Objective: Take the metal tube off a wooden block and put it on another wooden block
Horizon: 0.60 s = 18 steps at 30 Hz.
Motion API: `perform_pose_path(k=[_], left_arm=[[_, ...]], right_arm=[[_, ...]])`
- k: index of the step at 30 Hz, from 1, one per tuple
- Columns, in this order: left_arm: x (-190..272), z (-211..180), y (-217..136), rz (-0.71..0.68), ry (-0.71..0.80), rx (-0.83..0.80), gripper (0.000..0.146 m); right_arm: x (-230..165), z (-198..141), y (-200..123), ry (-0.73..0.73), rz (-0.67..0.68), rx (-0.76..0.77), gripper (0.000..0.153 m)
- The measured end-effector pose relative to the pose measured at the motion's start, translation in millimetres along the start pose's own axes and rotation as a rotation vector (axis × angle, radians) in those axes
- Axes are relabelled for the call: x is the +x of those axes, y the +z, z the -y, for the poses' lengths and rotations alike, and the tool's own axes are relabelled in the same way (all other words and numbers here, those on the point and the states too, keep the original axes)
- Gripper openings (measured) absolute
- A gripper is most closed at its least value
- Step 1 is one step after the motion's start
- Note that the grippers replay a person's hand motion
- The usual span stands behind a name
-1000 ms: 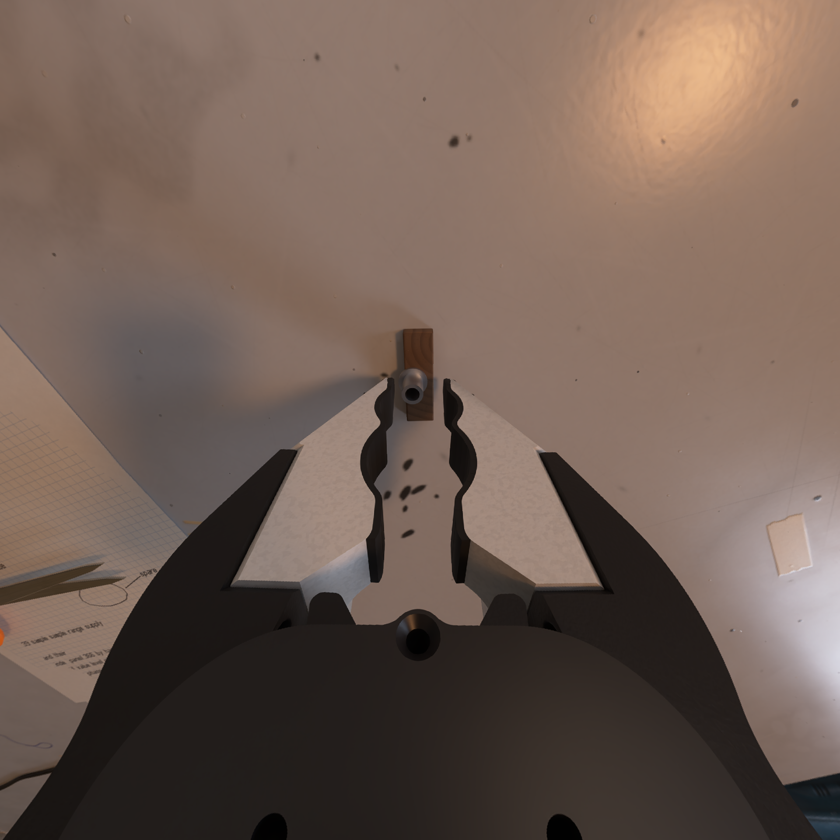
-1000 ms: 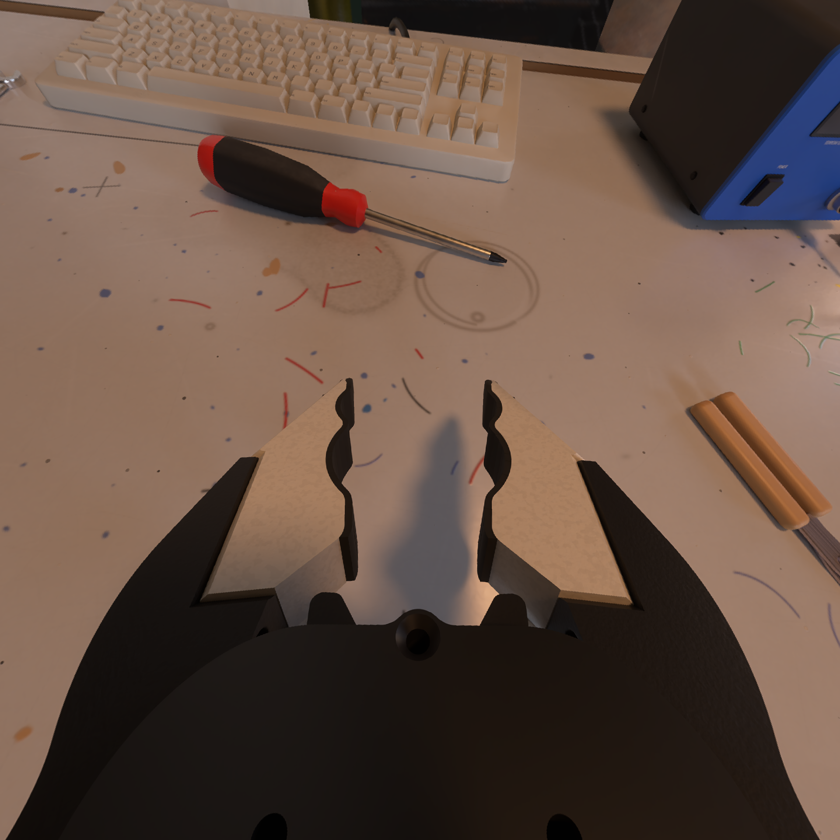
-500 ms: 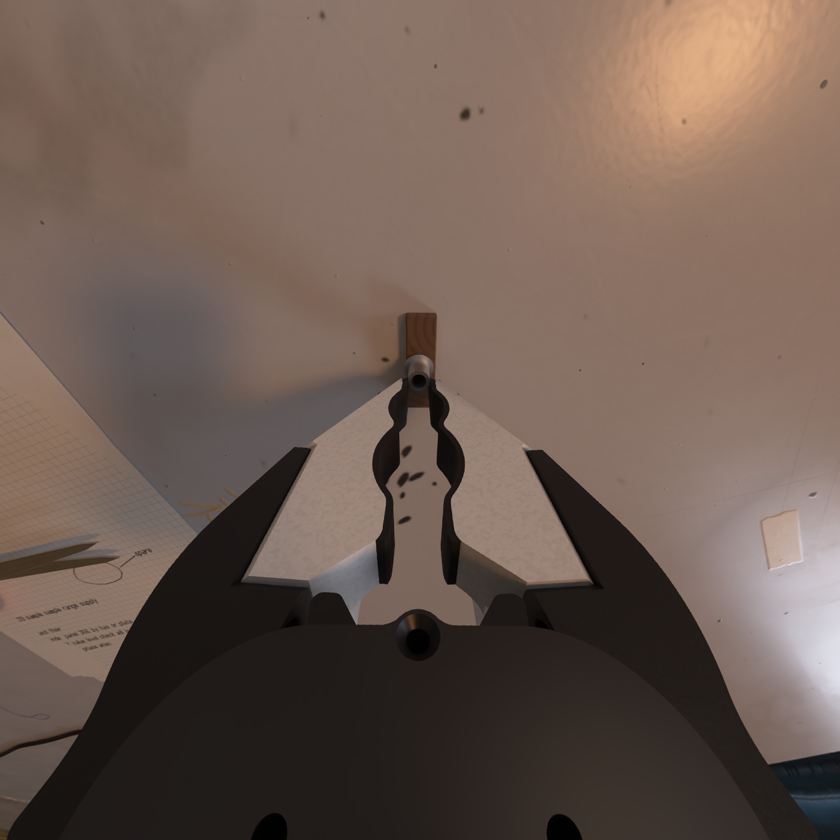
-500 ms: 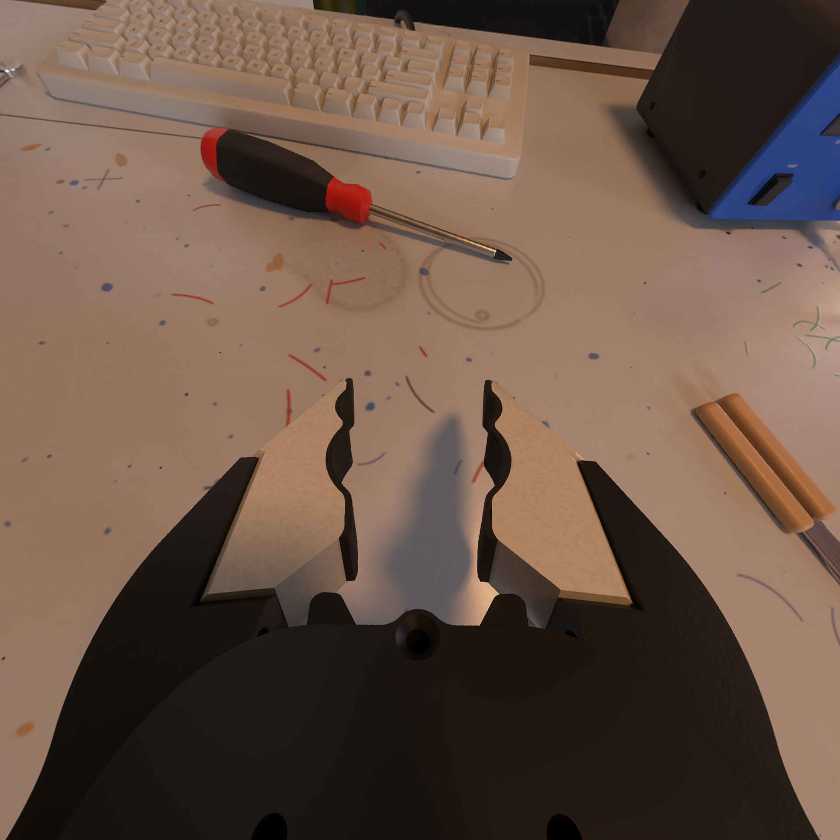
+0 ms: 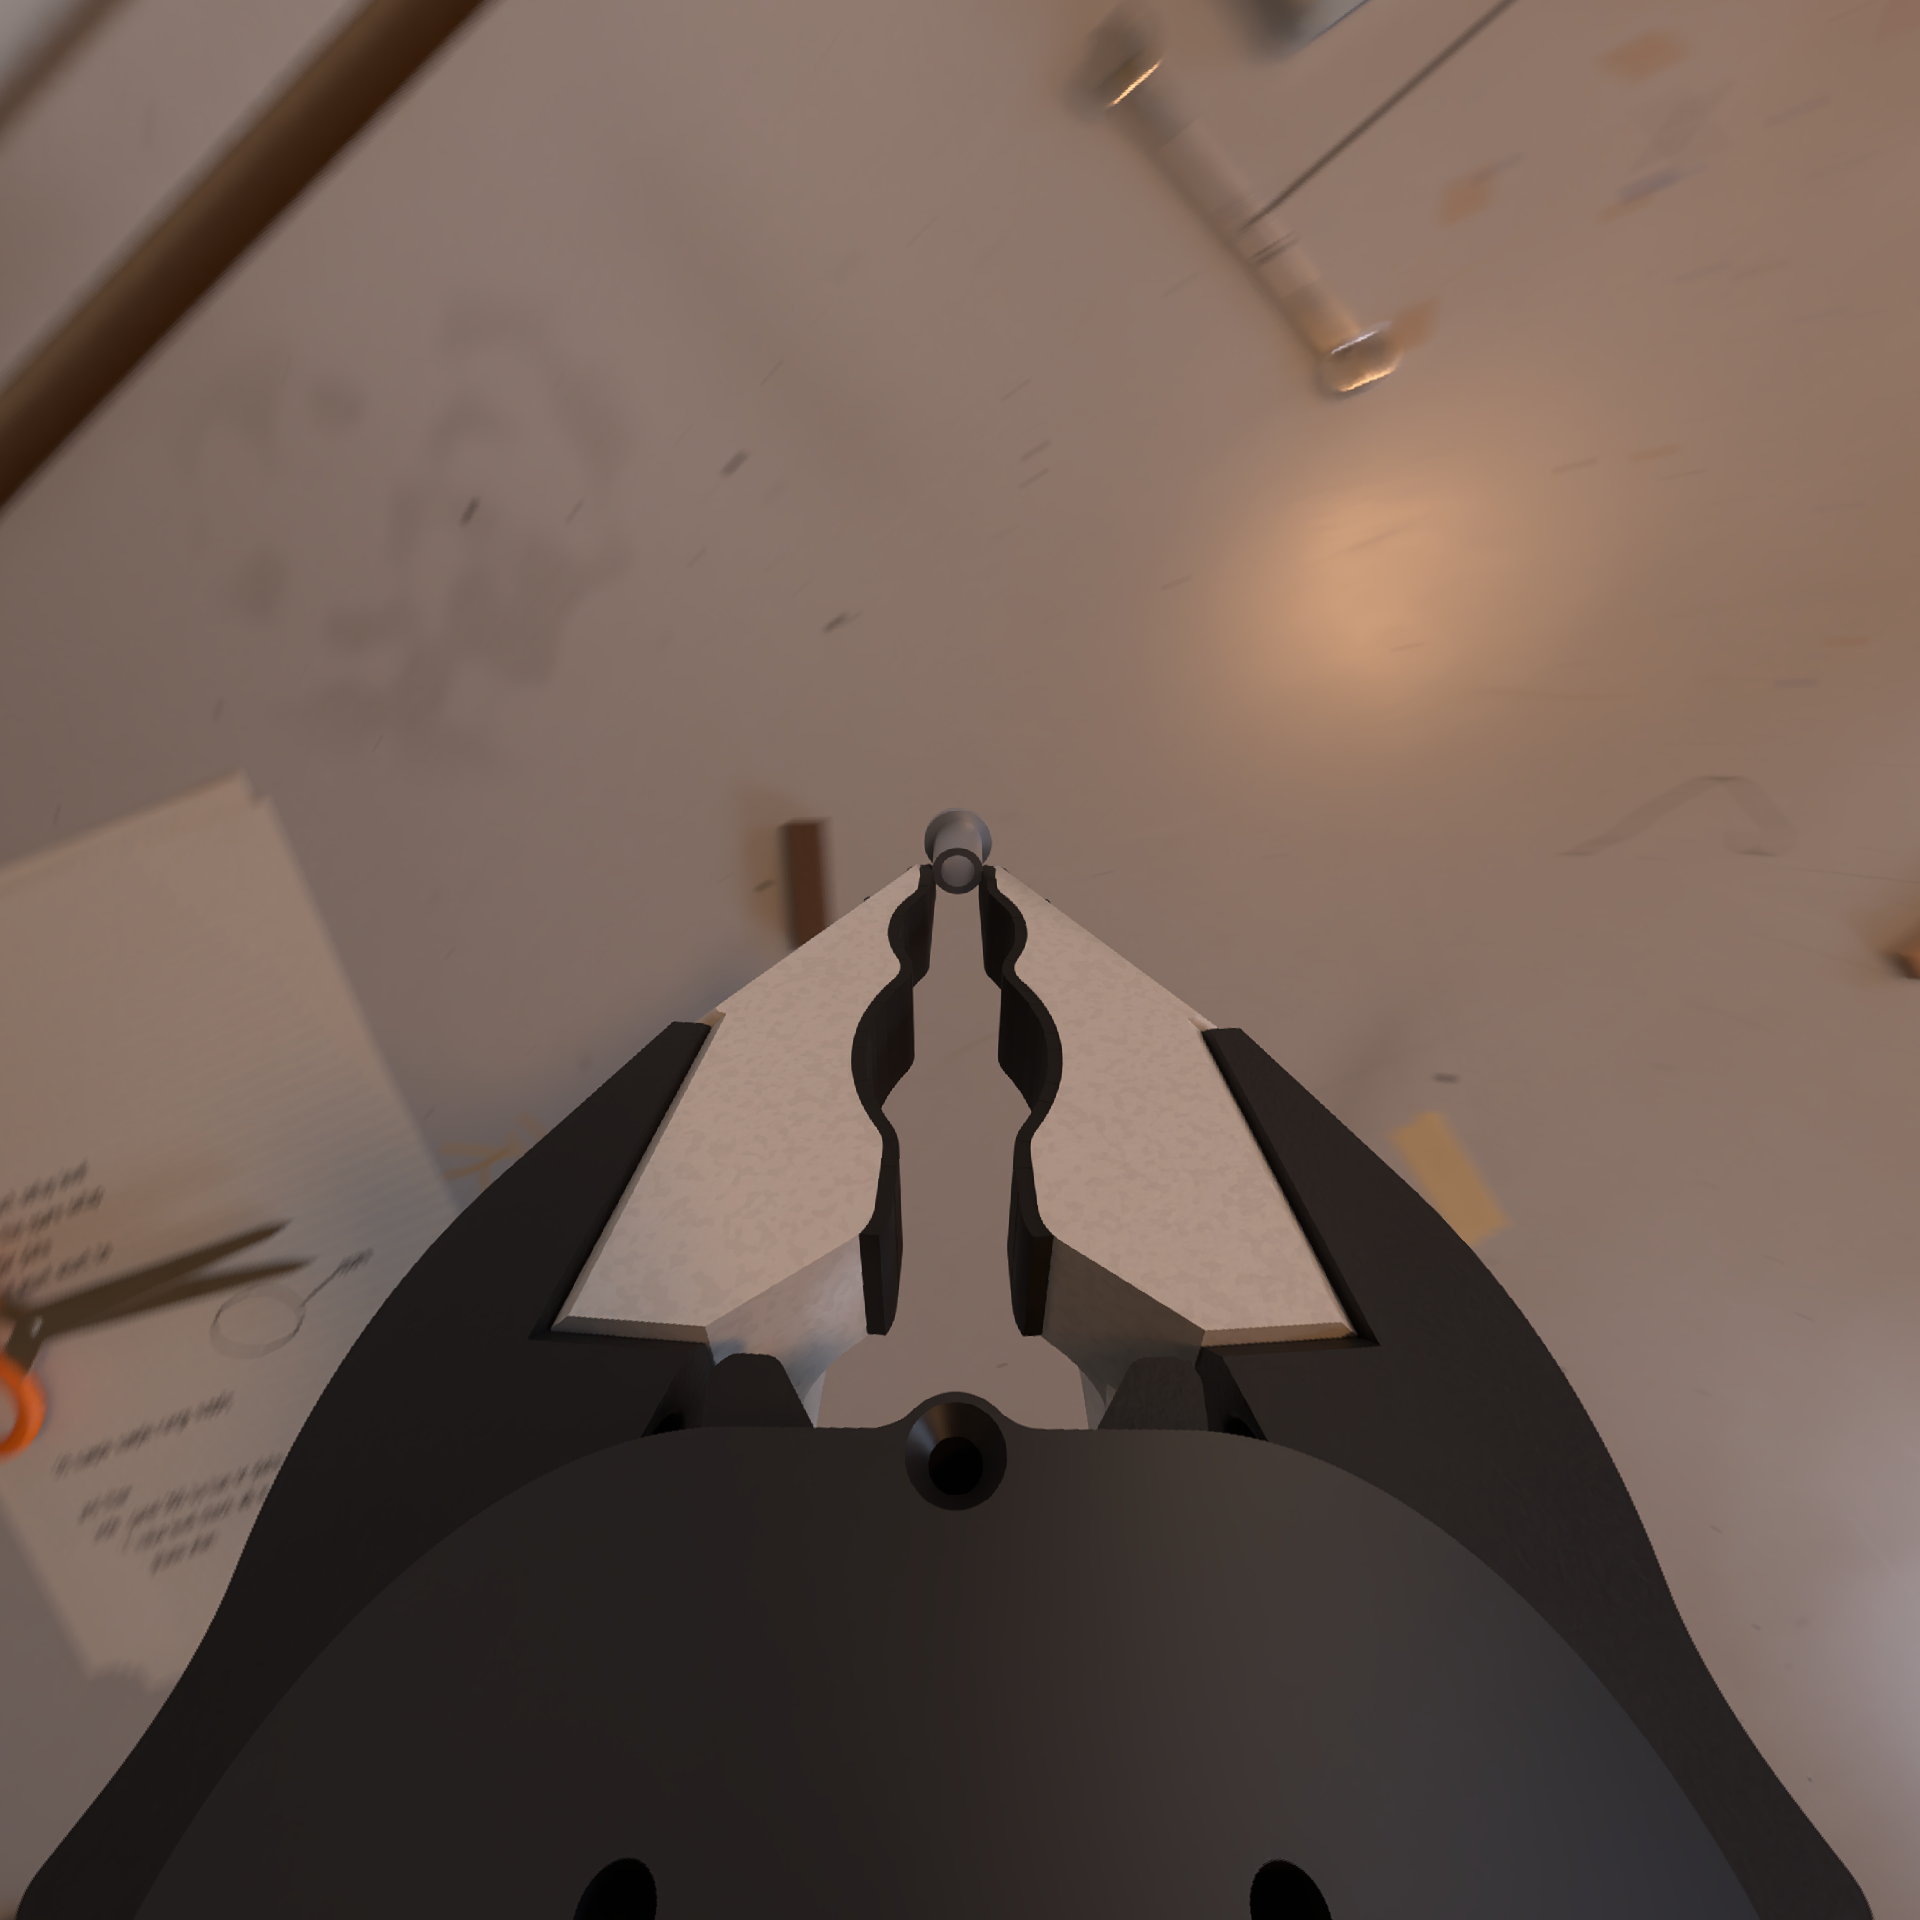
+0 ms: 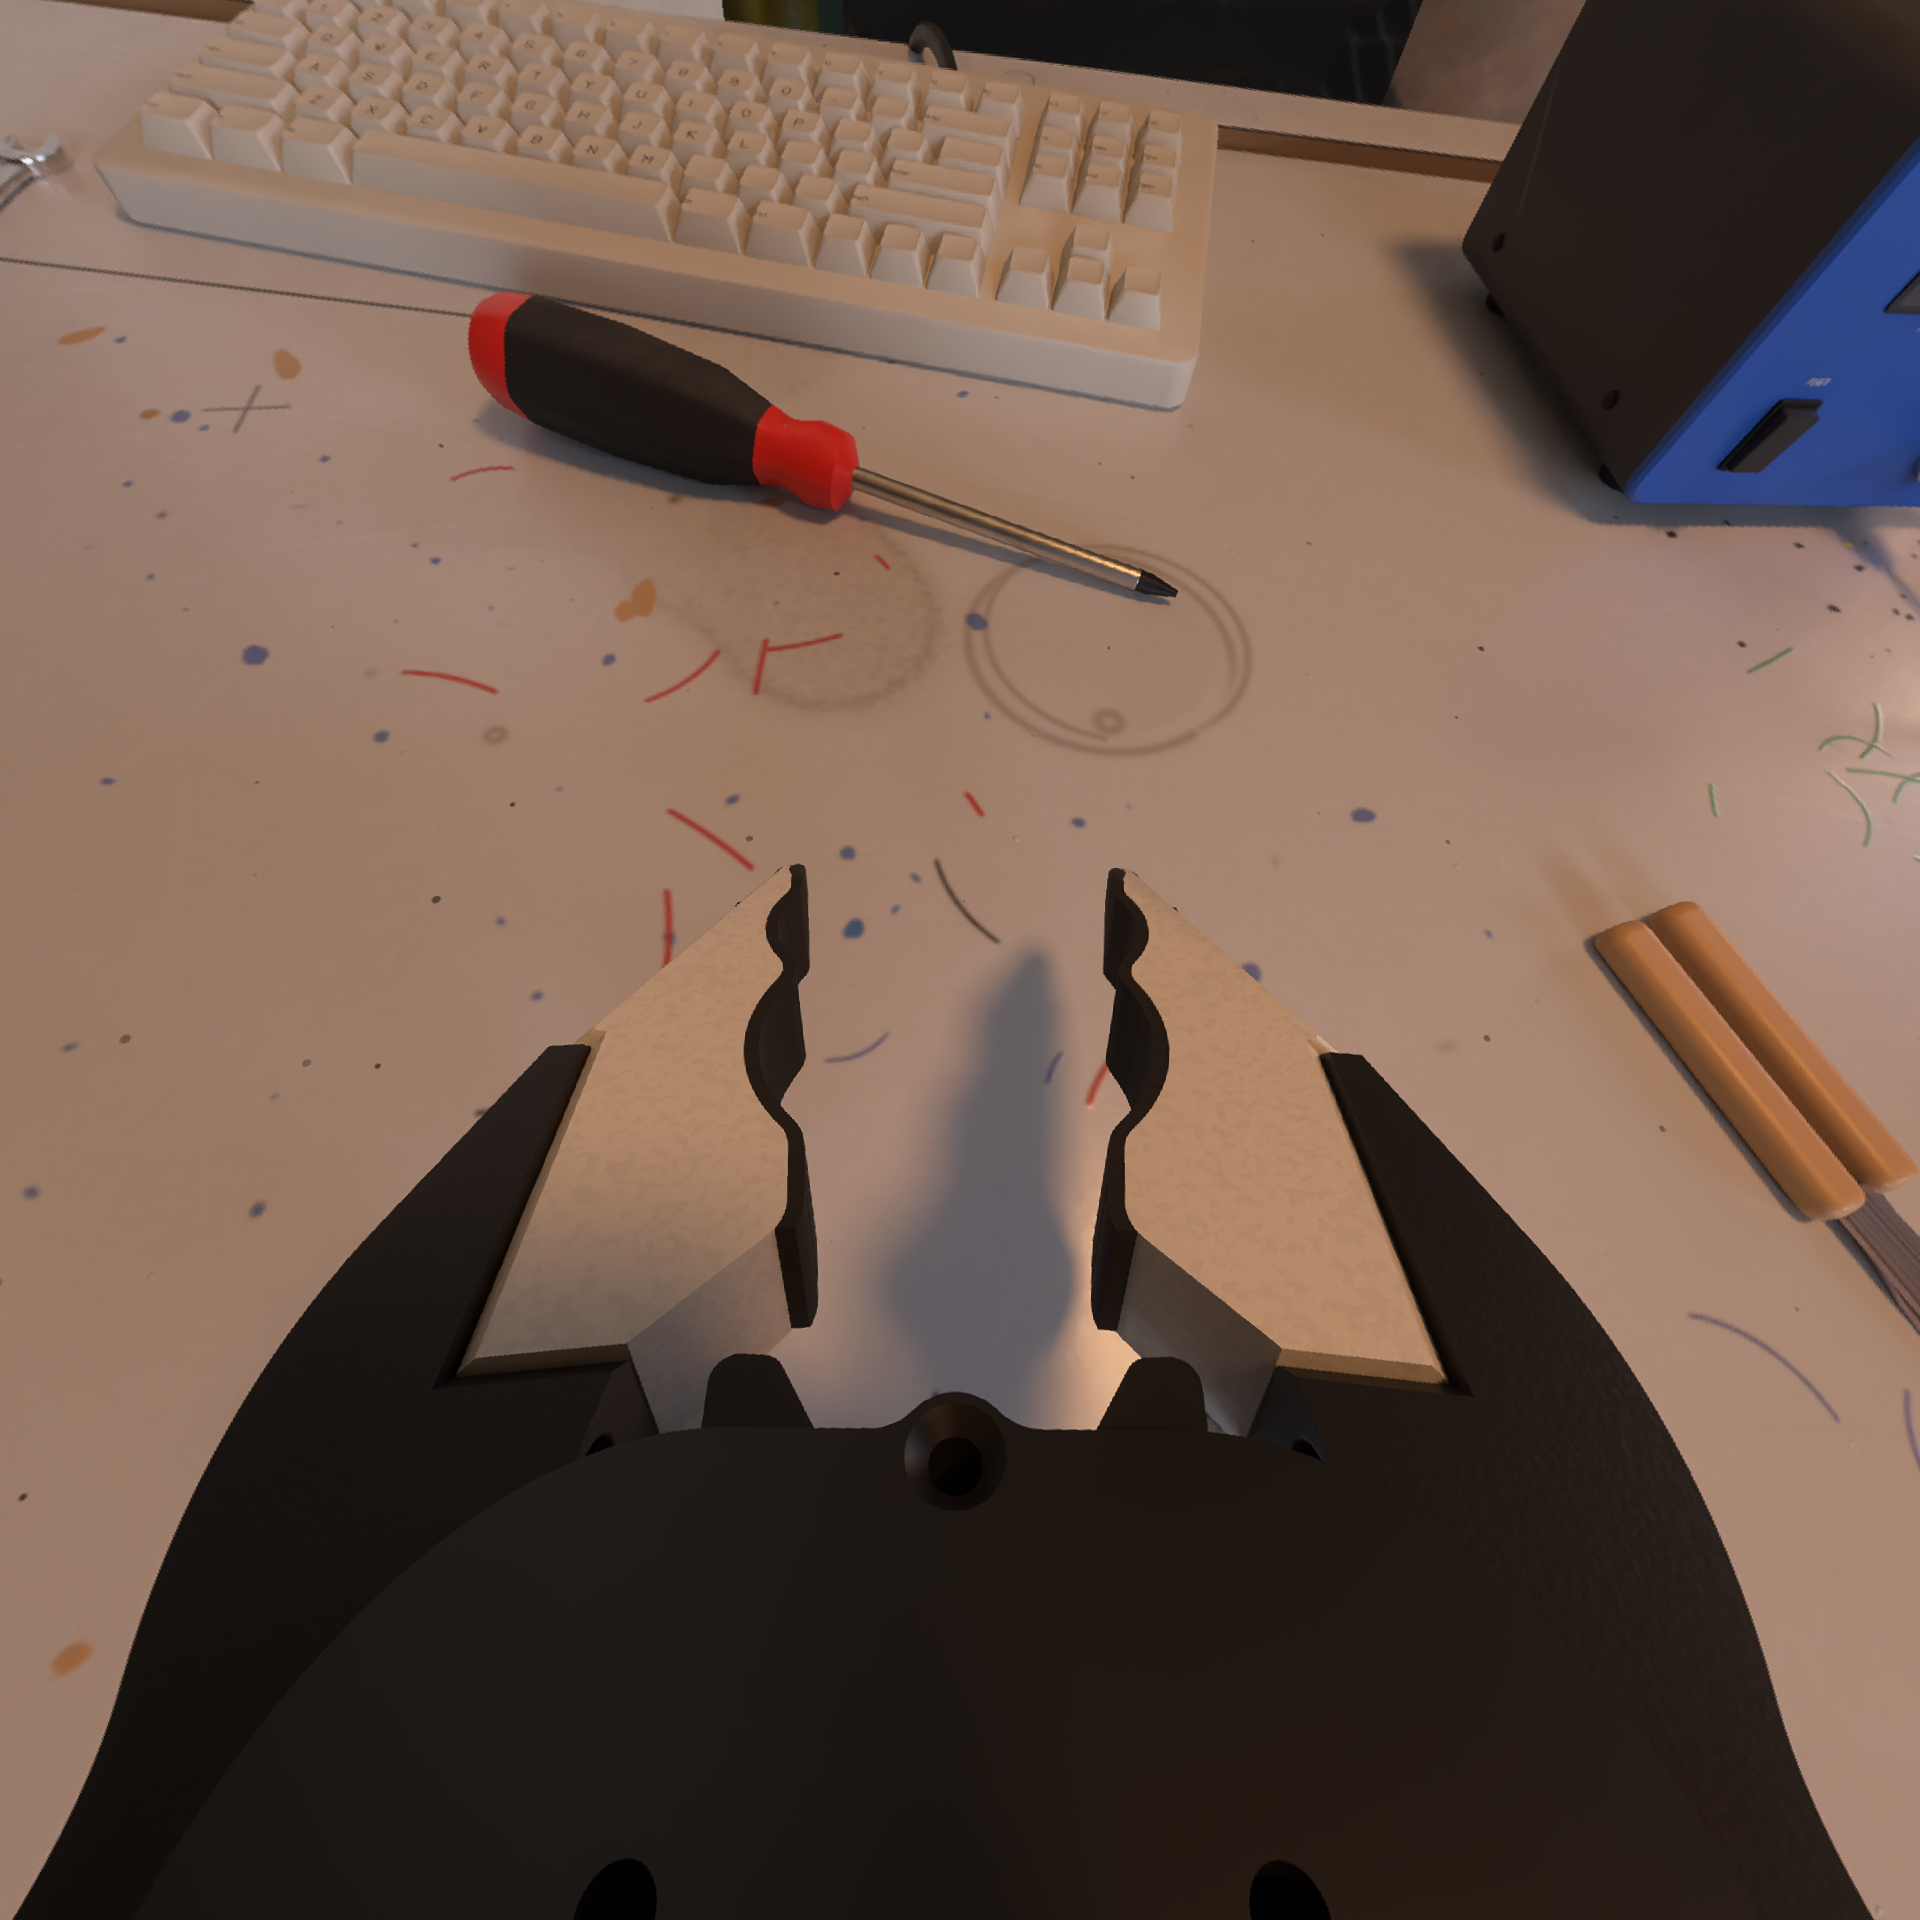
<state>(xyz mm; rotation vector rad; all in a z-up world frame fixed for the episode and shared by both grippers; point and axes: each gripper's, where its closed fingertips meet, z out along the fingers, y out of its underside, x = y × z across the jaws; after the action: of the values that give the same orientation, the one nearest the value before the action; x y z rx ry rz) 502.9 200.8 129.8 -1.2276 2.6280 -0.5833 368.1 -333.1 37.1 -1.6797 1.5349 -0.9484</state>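
Note:
In the left wrist view my left gripper (image 5: 957,871) is shut on the small metal tube (image 5: 957,850), held end-on at the fingertips and lifted above the table. A dark wooden block (image 5: 806,875) lies on the table below, to the left of the fingertips, with nothing on it. A sliver of another wooden piece (image 5: 1905,951) shows at the right edge. In the right wrist view my right gripper (image 6: 956,883) is open and empty above the spattered table. The tube and blocks are not in that view.
Left wrist view: a large metal bolt (image 5: 1236,203) at upper right, a sheet of paper (image 5: 156,1039) with scissors (image 5: 156,1294) at left, the table's wooden edge (image 5: 208,229) upper left. Right wrist view: screwdriver (image 6: 665,400), keyboard (image 6: 665,156), blue-fronted box (image 6: 1766,260), two tan sticks (image 6: 1756,1060).
My left gripper closed on the tube, lifted it off the block and swung right; the block now sits left of the fingertips. The right gripper has barely moved.

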Motion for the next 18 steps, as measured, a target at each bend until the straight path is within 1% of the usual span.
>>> perform_pose_path(k=[2, 4, 6, 8, 11, 13, 16, 18], left_arm=[[48.2, 14.4, -27.1, -0.071, 0.084, 0.116, 0.008], [107.0, 19.0, -46.3, -0.164, 0.213, 0.191, 0.008], [162.6, 12.8, -55.1, -0.247, 0.345, 0.207, 0.008], [211.3, 1.6, -55.8, -0.317, 0.443, 0.192, 0.008], [270.2, -17.5, -44.1, -0.418, 0.529, 0.124, 0.008], [302.1, -26.8, -27.5, -0.467, 0.574, 0.079, 0.008], [334.4, -39.5, 7.9, -0.464, 0.607, 0.007, 0.008], [345.5, -48.3, 29.0, -0.432, 0.639, -0.042, 0.008]], right_arm=[[-0.9, 1.1, -1.1, 0.0, 0.004, 0.005, 0.057], [-1.7, 2.1, -1.9, -0.002, 0.006, 0.008, 0.057], [-2.6, 2.9, -2.5, -0.003, 0.009, 0.009, 0.057], [-4.3, 3.8, -3.2, -0.001, 0.015, 0.013, 0.057], [-9.1, 4.9, -3.7, 0.0, 0.034, 0.018, 0.057], [-12.4, 6.0, -4.5, -0.008, 0.042, 0.02, 0.058], [-16.8, 9.6, -8.3, -0.022, 0.051, 0.033, 0.058], [-19.1, 11.9, -11.7, -0.028, 0.056, 0.046, 0.058]])
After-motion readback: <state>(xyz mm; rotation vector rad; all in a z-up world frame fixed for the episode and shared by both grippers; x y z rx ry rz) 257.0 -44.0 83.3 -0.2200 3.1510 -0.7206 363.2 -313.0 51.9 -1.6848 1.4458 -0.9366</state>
